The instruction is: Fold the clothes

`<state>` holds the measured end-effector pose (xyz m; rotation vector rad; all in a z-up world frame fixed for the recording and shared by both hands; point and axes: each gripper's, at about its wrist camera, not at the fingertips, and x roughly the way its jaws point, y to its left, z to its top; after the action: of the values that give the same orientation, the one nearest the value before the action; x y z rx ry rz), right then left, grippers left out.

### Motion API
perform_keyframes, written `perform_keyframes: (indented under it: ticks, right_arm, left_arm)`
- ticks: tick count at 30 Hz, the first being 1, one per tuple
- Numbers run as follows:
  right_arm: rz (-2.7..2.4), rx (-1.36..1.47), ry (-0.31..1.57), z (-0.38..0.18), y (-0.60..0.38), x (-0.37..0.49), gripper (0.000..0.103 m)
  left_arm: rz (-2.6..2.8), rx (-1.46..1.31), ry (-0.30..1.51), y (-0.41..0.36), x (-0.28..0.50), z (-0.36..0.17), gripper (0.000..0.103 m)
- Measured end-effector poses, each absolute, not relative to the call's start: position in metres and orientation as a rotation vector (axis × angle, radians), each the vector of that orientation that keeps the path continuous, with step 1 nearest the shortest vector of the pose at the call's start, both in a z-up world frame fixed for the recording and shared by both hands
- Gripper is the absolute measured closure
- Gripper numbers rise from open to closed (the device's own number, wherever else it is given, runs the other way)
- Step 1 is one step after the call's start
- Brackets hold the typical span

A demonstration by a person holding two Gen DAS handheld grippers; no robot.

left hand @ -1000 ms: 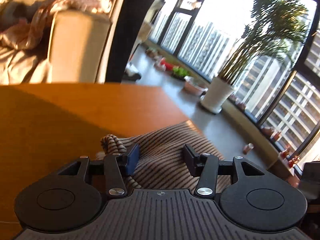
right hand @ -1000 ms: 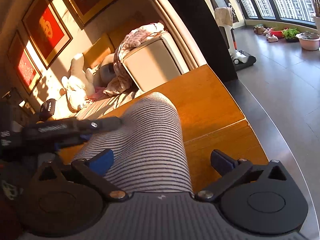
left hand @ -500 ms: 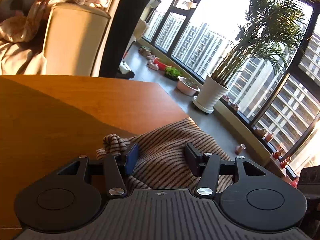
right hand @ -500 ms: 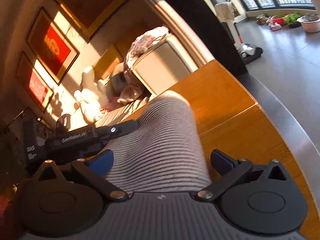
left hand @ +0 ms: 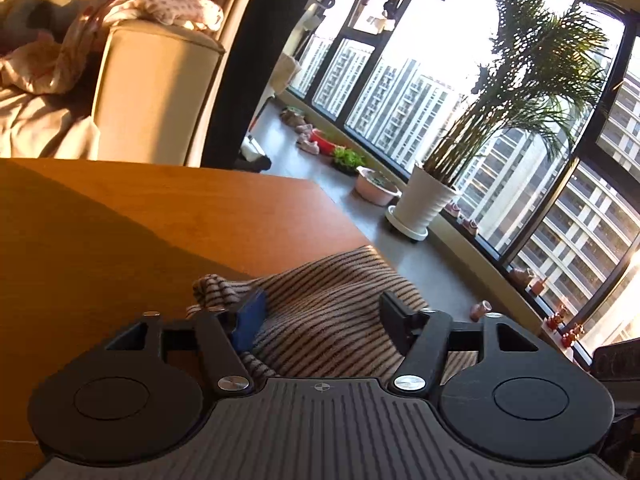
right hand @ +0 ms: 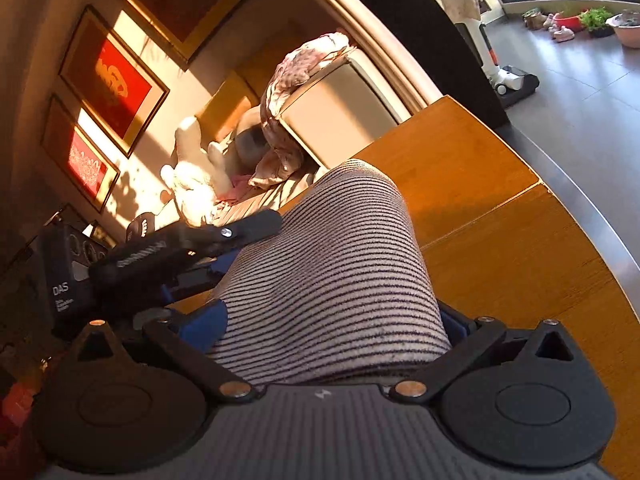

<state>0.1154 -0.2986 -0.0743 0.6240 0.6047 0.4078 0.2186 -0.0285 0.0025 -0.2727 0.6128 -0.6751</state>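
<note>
The striped garment lies bunched on the near right part of the wooden table, one end draped toward the table's right edge.

In the right wrist view, the right gripper has narrowed since half a second ago: its right finger, then standing well clear of the cloth over bare wood, is now pressed against the side of the rolled stripe fabric, and the blue-padded left finger touches the other side. The jaws are partly closed around the thick roll, squeezing it; whether the hold is firm cannot be told.

The left gripper sits over the garment's other end with its jaws wide apart, much as in the earlier pictures. The blue pad rests against a raised fold, and the black finger lies on the cloth further right; nothing is pinched between them. In the right wrist view this gripper's body shows at the left, just beside the roll.

Far beyond the table stand a cream sofa arm with a pink blanket over it, and a potted palm by the window.
</note>
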Motion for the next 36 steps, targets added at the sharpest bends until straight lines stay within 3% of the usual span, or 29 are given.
perform_keyframes:
  ticks: [1, 2, 10, 14, 16, 20, 26, 30, 33, 34, 36]
  right_arm:
    - [0.412, 0.622, 0.607, -0.074, -0.299, 0.116, 0.0]
    - [0.416, 0.62, 0.61, -0.074, -0.299, 0.116, 0.0]
    - [0.38, 0.569, 0.609, -0.071, -0.291, 0.113, 0.0]
    - [0.356, 0.539, 0.609, -0.069, -0.286, 0.111, 0.0]
    - [0.356, 0.535, 0.61, -0.069, -0.285, 0.11, 0.0]
    - [0.356, 0.529, 0.612, -0.069, -0.284, 0.11, 0.0]
    - [0.339, 0.46, 0.535, -0.047, -0.303, 0.103, 0.001]
    - [0.334, 0.412, 0.494, -0.023, -0.318, 0.127, 0.028]
    - [0.339, 0.395, 0.583, -0.025, -0.311, 0.168, 0.032]
    - [0.329, 0.39, 0.616, -0.03, -0.307, 0.18, 0.042]
    - [0.319, 0.348, 0.602, -0.033, -0.297, 0.187, 0.045]
  left_arm:
    - [-0.673, -0.282, 0.579, -0.025, 0.207, 0.009, 0.003]
    - [-0.669, -0.293, 0.546, -0.02, 0.195, 0.016, 0.002]
    - [-0.66, -0.302, 0.664, -0.018, 0.168, 0.004, 0.004]
    - [-0.601, -0.361, 0.739, -0.006, 0.177, -0.013, 0.019]
    - [-0.607, -0.354, 0.746, -0.004, 0.177, -0.014, 0.02]
    - [-0.635, -0.328, 0.742, -0.004, 0.174, -0.012, 0.039]
    - [-0.675, -0.251, 0.711, -0.007, 0.168, -0.005, 0.052]
    - [-0.693, -0.227, 0.69, -0.017, 0.174, 0.0, 0.055]
    - [-0.687, -0.182, 0.664, -0.022, 0.176, 0.001, 0.059]
    - [-0.68, -0.16, 0.656, -0.023, 0.176, 0.001, 0.059]
    - [-0.668, -0.115, 0.638, -0.025, 0.175, 0.001, 0.061]
